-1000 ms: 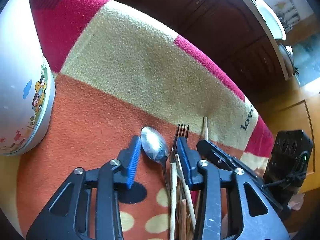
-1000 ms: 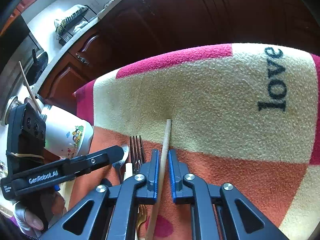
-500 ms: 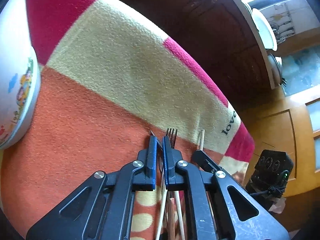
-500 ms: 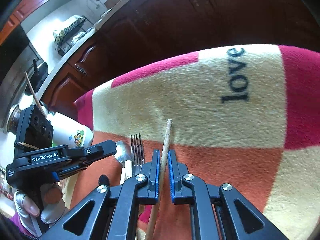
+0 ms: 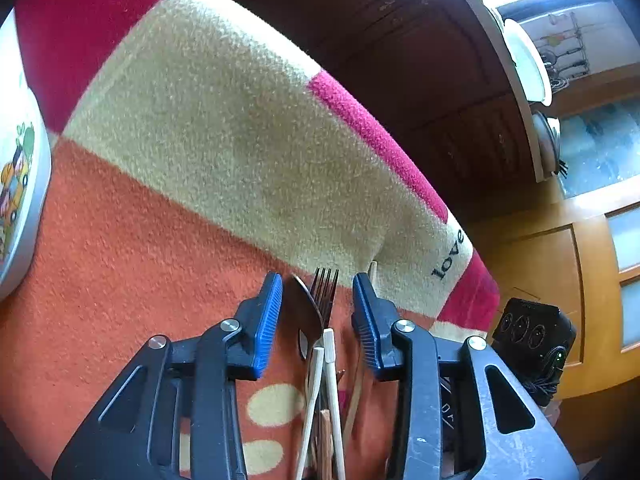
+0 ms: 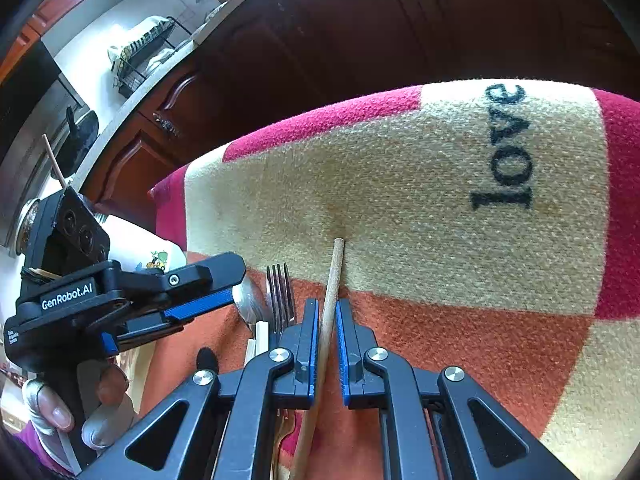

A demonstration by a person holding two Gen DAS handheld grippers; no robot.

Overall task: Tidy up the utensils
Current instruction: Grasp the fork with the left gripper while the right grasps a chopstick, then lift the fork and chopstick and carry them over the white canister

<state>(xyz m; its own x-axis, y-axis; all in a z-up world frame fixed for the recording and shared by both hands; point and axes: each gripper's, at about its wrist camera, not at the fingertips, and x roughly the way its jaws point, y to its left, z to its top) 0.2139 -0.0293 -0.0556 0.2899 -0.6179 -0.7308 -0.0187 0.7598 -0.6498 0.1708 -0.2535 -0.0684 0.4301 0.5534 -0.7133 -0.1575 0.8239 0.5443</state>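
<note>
A metal spoon (image 5: 308,320) and a fork (image 5: 325,292) with pale handles lie side by side on the blanket, between the jaws of my left gripper (image 5: 316,300), which is open and holds nothing. In the right wrist view the spoon (image 6: 250,306) and fork (image 6: 280,296) lie left of a wooden chopstick (image 6: 334,280). My right gripper (image 6: 327,312) is shut on that chopstick, whose tip points away over the cream patch. The left gripper (image 6: 216,288) shows there from the side.
A patchwork blanket (image 5: 224,160) in cream, orange and pink covers the table. A white cup with cartoon prints (image 5: 16,184) stands at the far left. Dark wooden cabinets (image 6: 360,32) lie beyond the table's far edge.
My left gripper was open around the spoon, closed half a second ago, and stands open again now. The right gripper has kept its hold on the chopstick.
</note>
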